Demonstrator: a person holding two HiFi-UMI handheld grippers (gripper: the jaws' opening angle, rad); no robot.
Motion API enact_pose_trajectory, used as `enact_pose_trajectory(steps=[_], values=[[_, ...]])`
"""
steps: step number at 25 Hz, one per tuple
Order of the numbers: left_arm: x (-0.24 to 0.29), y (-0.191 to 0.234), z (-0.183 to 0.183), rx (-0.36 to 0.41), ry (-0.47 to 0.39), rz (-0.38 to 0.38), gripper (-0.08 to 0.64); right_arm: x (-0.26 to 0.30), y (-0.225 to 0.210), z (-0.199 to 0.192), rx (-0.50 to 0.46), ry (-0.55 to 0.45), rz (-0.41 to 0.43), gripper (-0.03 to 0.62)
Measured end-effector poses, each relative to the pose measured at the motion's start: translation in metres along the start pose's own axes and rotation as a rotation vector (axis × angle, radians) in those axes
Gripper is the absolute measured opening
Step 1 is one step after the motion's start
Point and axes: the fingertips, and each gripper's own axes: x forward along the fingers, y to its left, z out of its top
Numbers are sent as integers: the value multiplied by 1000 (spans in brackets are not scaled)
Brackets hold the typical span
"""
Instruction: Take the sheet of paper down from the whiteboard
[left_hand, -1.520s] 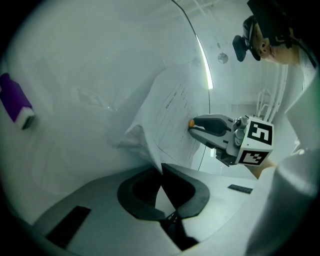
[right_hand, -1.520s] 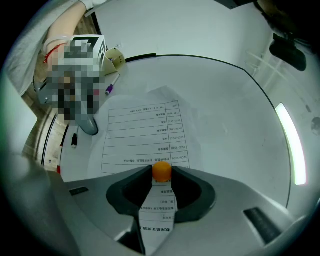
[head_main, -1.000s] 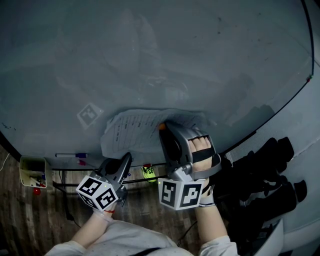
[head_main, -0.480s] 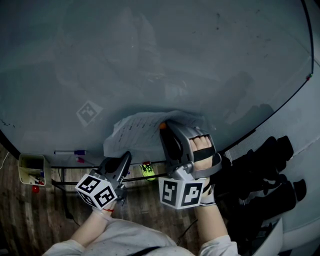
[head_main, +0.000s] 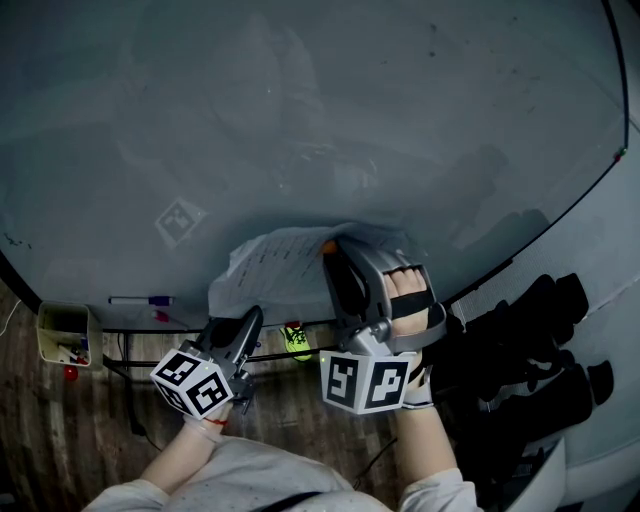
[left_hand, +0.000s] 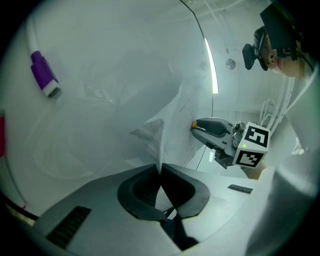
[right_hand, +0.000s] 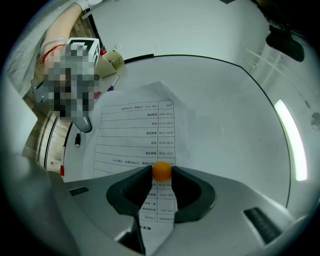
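- The whiteboard (head_main: 300, 120) takes up pretty much the whole head view. It's wiped mostly clean, with just faint smudges on it.
- The sheet of paper (head_main: 275, 265) sits low on the board, near the bottom edge. It's printed with rows of text, and its left side is crumpled and bulging off the surface.
- The right gripper (head_main: 328, 248) is on the paper's right part, pointing straight at the board. In the right gripper view its jaws are clamped on either side of a little round orange magnet (right_hand: 161, 170) that sits on the sheet.
- The left gripper (head_main: 257, 312) comes in at the paper's lower left. In the left gripper view its jaws (left_hand: 160, 167) are pressed tight together, with the sheet's edge pinched between them.
- A small tub (head_main: 65, 340) with bits in it hangs off the board's lower left corner.
- A purple-capped marker (head_main: 140, 300) lies along the tray, left of the paper and well apart from it.
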Motion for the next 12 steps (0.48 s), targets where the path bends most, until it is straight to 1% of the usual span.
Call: enact_pose_trajectory(steps=[6,12], values=[[-4,1,-7,-18,5,9,14,-1,3,0,-1,-1,6,132],[-6,1,-10,-91,-7,13,14,-2,4,-3,-2,-1,11,132]])
